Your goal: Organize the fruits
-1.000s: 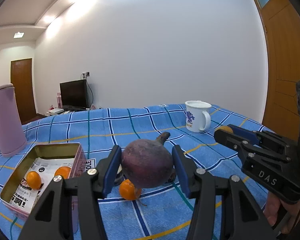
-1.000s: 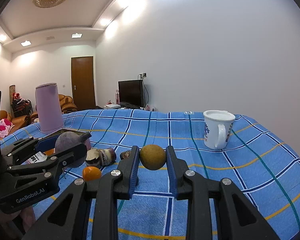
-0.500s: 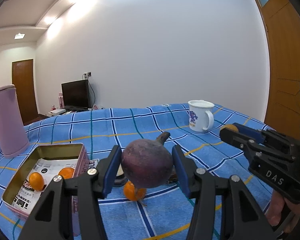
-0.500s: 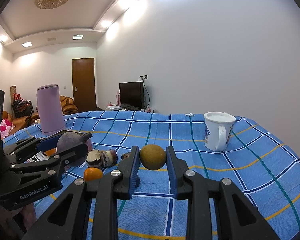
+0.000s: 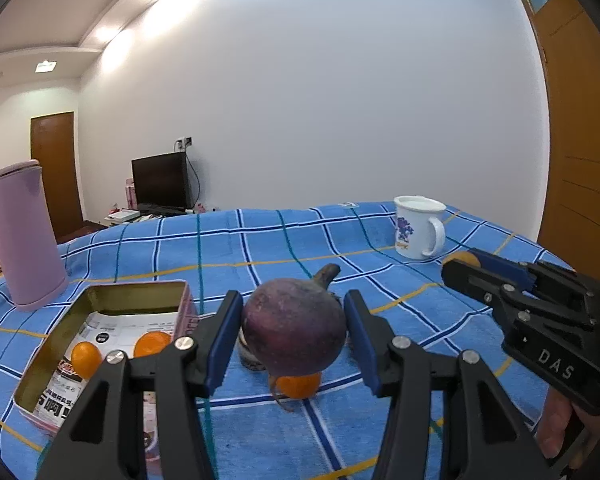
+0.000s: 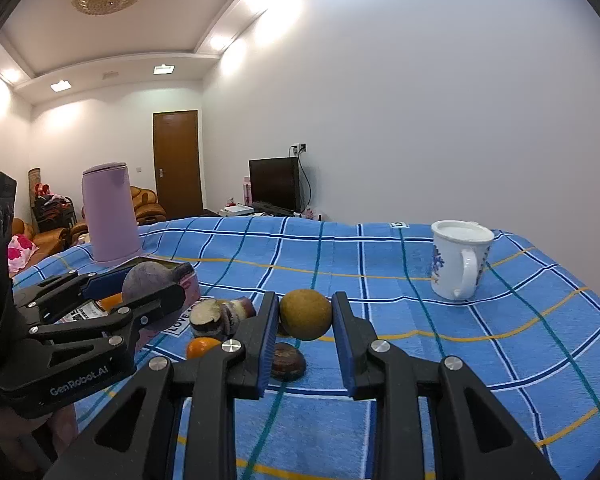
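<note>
**Both grippers loaded above the blue checked cloth**

Left wrist view, from the left edge across: a lilac kettle (image 5: 22,236) stands at about 9 o'clock on the blue checked cloth (image 5: 228,252). Nearer, at 8 o'clock, an open tin box (image 5: 100,294) holds two small oranges (image 5: 86,359) on printed paper. In the middle, the left gripper (image 5: 294,330) is clamped on a dark purple fruit (image 5: 295,326), which fills the space between the blue pads with its stub of stem pointing up toward 1 o'clock. Directly under that fruit, at 6 o'clock from it, a loose orange (image 5: 299,385) lies on the cloth. A white mug (image 5: 418,227) stands at 2 o'clock, and the right gripper (image 5: 466,263) enters from 3 o'clock.

Right wrist view, from the left edge across: the left gripper (image 6: 150,288) reaches in at 9 o'clock, carrying the purple fruit (image 6: 148,280) in front of the tin. At 11 o'clock from the right gripper's tips lie cut purple pieces (image 6: 216,316), with the orange (image 6: 202,347) just below them. The right gripper (image 6: 305,316) is closed on a round brownish-yellow fruit (image 6: 305,313), pinched near the pad tips and raised off the cloth. A dark brown half-shell (image 6: 287,361) lies at 7 o'clock from that fruit. The mug (image 6: 460,264) stands at 2 o'clock.
</note>
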Available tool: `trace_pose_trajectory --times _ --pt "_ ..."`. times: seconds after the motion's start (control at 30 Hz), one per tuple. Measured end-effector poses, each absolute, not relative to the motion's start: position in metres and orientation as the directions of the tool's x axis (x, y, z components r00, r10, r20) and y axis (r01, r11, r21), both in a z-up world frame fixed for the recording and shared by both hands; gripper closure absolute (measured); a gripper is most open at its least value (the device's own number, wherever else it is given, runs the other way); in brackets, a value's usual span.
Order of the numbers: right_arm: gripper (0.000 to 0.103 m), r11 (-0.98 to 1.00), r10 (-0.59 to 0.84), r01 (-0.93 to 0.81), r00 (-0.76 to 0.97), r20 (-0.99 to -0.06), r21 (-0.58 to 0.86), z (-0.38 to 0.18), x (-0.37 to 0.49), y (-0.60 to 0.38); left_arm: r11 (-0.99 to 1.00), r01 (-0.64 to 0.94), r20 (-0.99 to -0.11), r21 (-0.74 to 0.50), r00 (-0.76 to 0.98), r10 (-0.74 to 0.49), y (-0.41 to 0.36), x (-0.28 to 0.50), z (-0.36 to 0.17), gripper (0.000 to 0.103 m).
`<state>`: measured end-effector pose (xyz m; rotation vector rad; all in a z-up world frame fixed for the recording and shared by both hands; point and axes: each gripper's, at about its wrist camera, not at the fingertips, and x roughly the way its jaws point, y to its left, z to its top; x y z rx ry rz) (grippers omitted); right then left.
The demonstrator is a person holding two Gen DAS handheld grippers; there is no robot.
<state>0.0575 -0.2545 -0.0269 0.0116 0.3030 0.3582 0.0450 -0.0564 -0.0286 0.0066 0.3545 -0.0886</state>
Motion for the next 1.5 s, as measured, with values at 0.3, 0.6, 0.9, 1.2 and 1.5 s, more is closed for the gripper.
trace_pose_trajectory --times 0.3,0.6,0.9,1.2,1.5 --pt "0.074 0.923 0.379 -0.379 0.873 -0.306 0.06 -0.028 0.064 -0.229 0.998 0.054 -0.354 -0.025 0.933 -0.059 -0.035 0.048 -0.03 0.049" --pt "0.074 0.904 0.417 -0.426 0.852 -0.318 0.043 -0.028 0.069 -0.202 1.0 0.008 -0.361 -0.028 0.933 -0.018 -0.011 0.047 -0.031 0.049" --pt "0.074 0.877 0.457 -0.48 0.823 -0.337 0.017 -0.03 0.073 -0.171 0.998 -0.045 -0.367 -0.035 0.93 0.029 0.017 0.047 -0.033 0.049" --pt "0.074 0.853 0.491 -0.523 0.8 -0.345 0.002 -0.031 0.074 -0.141 0.994 -0.1 -0.379 -0.041 0.922 0.078 0.043 0.046 -0.034 0.049" --pt "0.074 0.835 0.514 -0.55 0.782 -0.351 -0.003 -0.03 0.075 -0.12 0.989 -0.143 -0.388 -0.04 0.914 0.117 0.064 0.044 -0.036 0.049"
